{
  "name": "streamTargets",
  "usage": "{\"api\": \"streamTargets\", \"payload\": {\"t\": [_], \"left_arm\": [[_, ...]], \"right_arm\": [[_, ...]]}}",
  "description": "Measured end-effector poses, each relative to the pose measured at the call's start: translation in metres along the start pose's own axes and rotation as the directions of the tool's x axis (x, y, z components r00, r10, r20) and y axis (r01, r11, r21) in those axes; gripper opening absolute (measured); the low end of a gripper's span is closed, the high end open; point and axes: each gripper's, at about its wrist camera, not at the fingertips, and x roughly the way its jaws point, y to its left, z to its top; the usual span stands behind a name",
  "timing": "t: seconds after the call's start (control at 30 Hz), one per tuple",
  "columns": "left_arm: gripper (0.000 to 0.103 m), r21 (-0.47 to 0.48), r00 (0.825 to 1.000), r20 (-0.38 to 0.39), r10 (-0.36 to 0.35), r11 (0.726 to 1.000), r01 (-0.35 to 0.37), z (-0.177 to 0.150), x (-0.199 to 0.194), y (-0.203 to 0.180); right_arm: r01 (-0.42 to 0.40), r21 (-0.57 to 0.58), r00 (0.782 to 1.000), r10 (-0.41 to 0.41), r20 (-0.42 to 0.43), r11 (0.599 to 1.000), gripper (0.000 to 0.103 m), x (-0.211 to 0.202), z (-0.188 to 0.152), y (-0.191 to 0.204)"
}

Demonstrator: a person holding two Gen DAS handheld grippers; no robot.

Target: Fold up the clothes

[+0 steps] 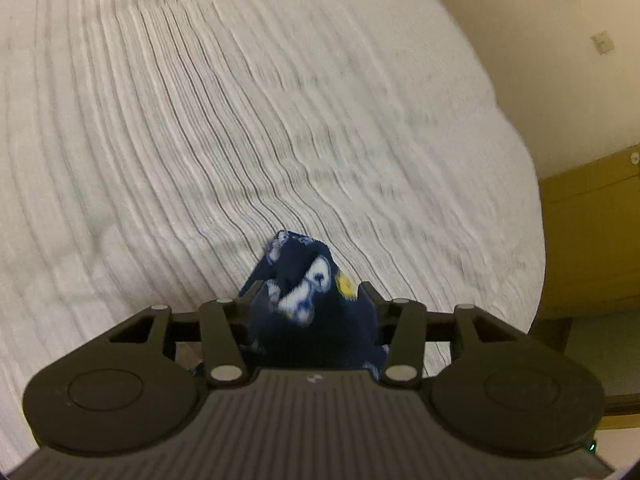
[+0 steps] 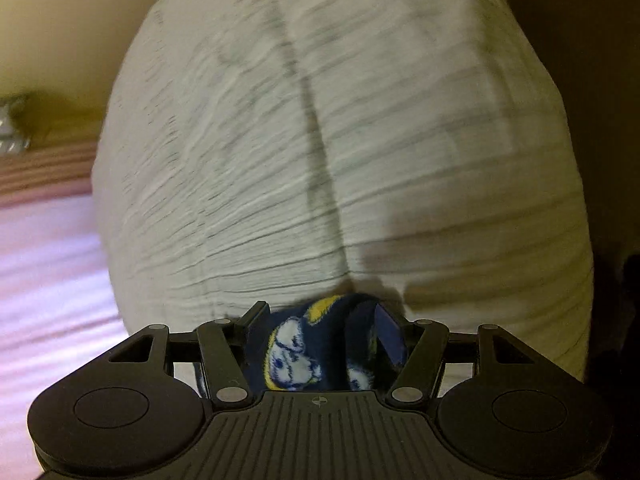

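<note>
A navy garment with white and yellow cartoon print [image 1: 308,284] is bunched between the fingers of my left gripper [image 1: 310,294], which is shut on it above a white ribbed bedspread [image 1: 240,120]. My right gripper [image 2: 326,316] is shut on another part of the same navy printed garment [image 2: 316,344], held over the white bedspread [image 2: 340,140]. Most of the garment is hidden below the grippers.
In the left wrist view a cream wall [image 1: 560,60] and a yellow-brown cabinet [image 1: 592,240] lie past the bed's right edge. In the right wrist view pink bedding [image 2: 44,280] lies to the left and a dark area [image 2: 612,160] to the right.
</note>
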Motion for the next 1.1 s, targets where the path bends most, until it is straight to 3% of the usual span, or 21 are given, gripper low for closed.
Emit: {"api": "streamTargets", "payload": {"t": [0.17, 0.2, 0.23, 0.27, 0.3, 0.47, 0.63, 0.67, 0.73, 0.77, 0.8, 0.87, 0.93, 1.0, 1.03, 1.07, 1.1], "left_arm": [[0.042, 0.008, 0.996, -0.08, -0.045, 0.999, 0.045, 0.016, 0.035, 0.001], [0.037, 0.019, 0.994, -0.091, -0.056, 0.998, 0.058, 0.019, 0.041, 0.002], [0.014, 0.027, 0.993, -0.097, -0.069, 0.997, 0.072, 0.02, 0.047, 0.003], [0.0, 0.038, 0.992, -0.1, -0.079, 0.996, 0.083, 0.022, 0.052, 0.004], [0.0, 0.054, 0.992, -0.092, -0.087, 0.994, 0.093, 0.021, 0.053, 0.005], [0.0, 0.108, 0.992, 0.016, -0.124, 0.987, 0.121, 0.014, 0.048, 0.021], [0.002, 0.089, 0.995, 0.064, -0.074, 0.994, 0.068, 0.0, 0.052, 0.038], [0.003, 0.087, 0.994, 0.088, -0.058, 0.995, 0.05, -0.002, 0.044, 0.037], [0.004, 0.049, 0.987, 0.159, -0.026, 0.999, 0.018, -0.008, 0.019, 0.043], [0.005, 0.02, 0.979, 0.203, -0.008, 1.0, 0.004, -0.013, 0.003, 0.049], [0.005, -0.012, 0.968, 0.25, 0.017, 1.0, -0.015, -0.019, -0.015, 0.055], [0.005, -0.052, 0.942, 0.322, 0.093, 0.995, -0.08, -0.042, -0.053, 0.063], [0.005, -0.089, 0.919, 0.361, 0.16, 0.987, -0.137, -0.074, -0.086, 0.069], [0.005, -0.134, 0.911, 0.364, 0.194, 0.979, -0.155, -0.112, -0.113, 0.075], [0.005, -0.163, 0.91, 0.358, 0.209, 0.974, -0.159, -0.132, -0.121, 0.076], [0.005, -0.196, 0.911, 0.348, 0.223, 0.967, -0.162, -0.15, -0.124, 0.076], [0.004, -0.23, 0.912, 0.336, 0.233, 0.96, -0.16, -0.165, -0.126, 0.074]], "right_arm": [[0.037, -0.003, 0.999, -0.037, 0.04, 0.999, 0.062, 0.012, -0.012, 0.006], [0.041, -0.01, 0.998, -0.041, 0.05, 0.999, 0.062, 0.014, -0.014, 0.007], [0.053, -0.025, 0.997, -0.051, 0.054, 0.998, 0.061, 0.016, -0.015, 0.005], [0.064, -0.039, 0.996, -0.062, 0.058, 0.997, 0.049, 0.017, -0.016, 0.004], [0.076, -0.054, 0.995, -0.073, 0.061, 0.996, 0.014, 0.018, -0.018, 0.002], [0.069, -0.049, 0.992, -0.063, 0.105, 0.996, 0.009, 0.012, -0.024, -0.009], [0.057, -0.015, 0.988, -0.054, 0.144, 0.998, 0.009, 0.014, -0.028, -0.021], [0.068, -0.046, 0.99, -0.061, 0.125, 0.997, 0.011, 0.012, -0.026, -0.015], [0.122, -0.138, 0.99, -0.109, 0.093, 0.983, 0.038, 0.003, -0.022, -0.002], [0.165, -0.199, 0.985, -0.151, 0.086, 0.966, 0.061, -0.003, -0.019, 0.007], [0.202, -0.256, 0.977, -0.178, 0.115, 0.945, 0.067, -0.012, -0.017, 0.015], [0.268, -0.429, 0.962, -0.212, 0.175, 0.863, 0.067, -0.03, -0.013, 0.038], [0.298, -0.614, 0.954, -0.231, 0.189, 0.73, 0.067, -0.033, -0.014, 0.066], [0.286, -0.781, 0.956, -0.222, 0.192, 0.555, 0.066, -0.031, -0.024, 0.096], [0.257, -0.861, 0.962, -0.206, 0.182, 0.439, 0.061, -0.026, -0.034, 0.111], [0.216, -0.912, 0.968, -0.199, 0.153, 0.349, 0.042, -0.016, -0.046, 0.121], [0.171, -0.951, 0.973, -0.196, 0.122, 0.259, 0.032, -0.006, -0.059, 0.13]]}}
